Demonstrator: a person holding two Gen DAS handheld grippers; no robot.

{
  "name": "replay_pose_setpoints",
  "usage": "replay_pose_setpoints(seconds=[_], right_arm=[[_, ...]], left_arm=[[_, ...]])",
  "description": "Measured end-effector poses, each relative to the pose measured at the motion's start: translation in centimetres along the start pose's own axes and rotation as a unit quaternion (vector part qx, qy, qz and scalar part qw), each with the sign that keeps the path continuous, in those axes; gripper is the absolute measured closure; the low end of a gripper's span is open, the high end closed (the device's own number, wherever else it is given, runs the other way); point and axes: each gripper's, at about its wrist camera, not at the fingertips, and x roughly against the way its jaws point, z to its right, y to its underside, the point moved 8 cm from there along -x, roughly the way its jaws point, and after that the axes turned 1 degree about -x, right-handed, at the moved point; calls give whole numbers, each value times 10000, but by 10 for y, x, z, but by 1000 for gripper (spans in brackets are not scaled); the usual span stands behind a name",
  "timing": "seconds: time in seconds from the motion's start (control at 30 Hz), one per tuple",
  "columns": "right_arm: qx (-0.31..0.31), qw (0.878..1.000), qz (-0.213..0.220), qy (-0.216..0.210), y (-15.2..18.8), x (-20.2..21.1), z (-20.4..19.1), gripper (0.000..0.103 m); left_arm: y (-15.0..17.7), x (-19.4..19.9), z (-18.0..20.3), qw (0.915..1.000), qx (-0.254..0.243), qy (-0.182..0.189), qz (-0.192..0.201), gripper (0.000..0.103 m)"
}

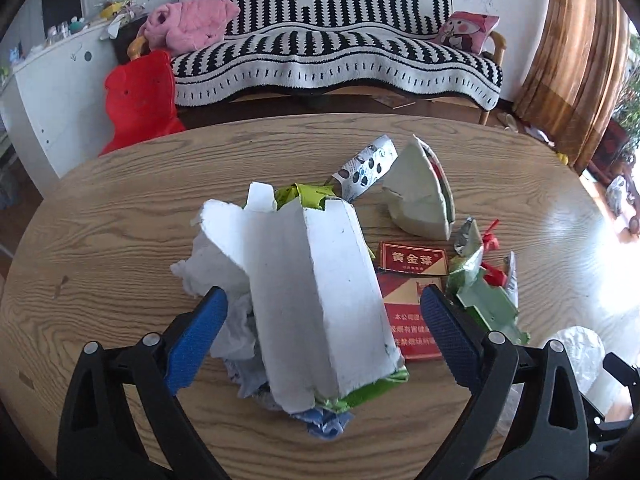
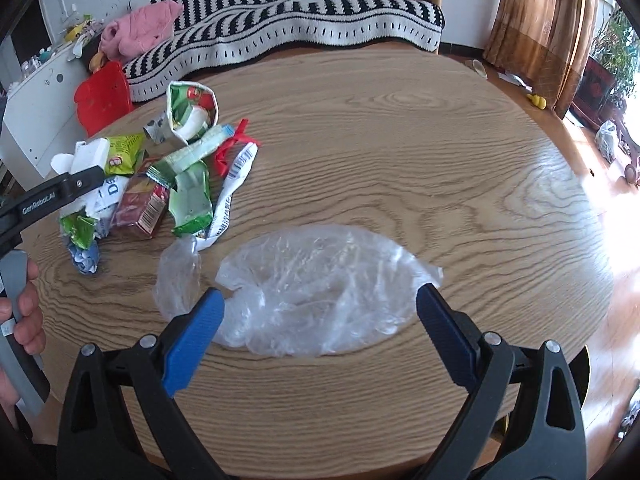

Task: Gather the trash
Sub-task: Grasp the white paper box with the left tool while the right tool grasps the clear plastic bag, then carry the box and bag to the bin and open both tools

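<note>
A pile of trash lies on the round wooden table (image 1: 120, 208). In the left wrist view my left gripper (image 1: 322, 308) is open around a torn white carton (image 1: 320, 280) with crumpled tissue (image 1: 208, 252) beside it. A red cigarette pack (image 1: 412, 304), green wrappers (image 1: 480, 292) and a torn paper cup (image 1: 420, 196) lie to its right. In the right wrist view my right gripper (image 2: 320, 306) is open over a clear plastic bag (image 2: 320, 292) lying flat on the table (image 2: 440, 140). The trash pile (image 2: 160, 176) sits to its far left, with my left gripper's arm (image 2: 52, 196) over it.
A striped sofa (image 1: 340, 52) with a pink garment (image 1: 188, 24) stands behind the table. A red plastic stool (image 1: 140, 96) and a white cabinet (image 1: 52, 92) stand at the left. Brown curtains (image 1: 576, 52) hang at the right.
</note>
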Motion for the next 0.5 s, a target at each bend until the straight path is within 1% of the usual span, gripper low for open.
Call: replay_pose_setpoints(seconds=[0.07,0.1,0.13,0.17,0.2,0.27,0.3,0.33,0.43,0.5], right_arm=[[39,10000,-77,14,1,-7,-3,10],[56,9999,-92,10,1,-9,-4,10],[78,9999,-104,-17,1,-12,-6,10],[102,9998,-128,-71,0,-12,-7,11],[115,9997,-148,-132,0,-14,-10,17],[103,9990,-228,-377,2,-12,-13,44],[73,9980,-287,-565,4,-11,-16,67],[64,9970,-314,-708,5,-7,-20,86],[177,9967,-174,-772,5,9,-24,94],[125,9963,11,-852,2,25,-18,94]], left_arm=[[1,-2,-1,10000,0,8,-45,46],[1,0,-2,9999,85,95,-49,48],[2,4,-5,9998,134,176,19,59],[-1,10,-6,9997,147,169,104,63],[-1,15,-7,9997,135,128,164,65],[-3,28,-9,9993,117,122,324,66],[-3,32,-10,9992,119,141,362,66],[-4,39,-11,9989,153,189,402,66],[-4,53,-10,9981,207,307,498,67],[-4,64,-6,9974,200,369,591,67]])
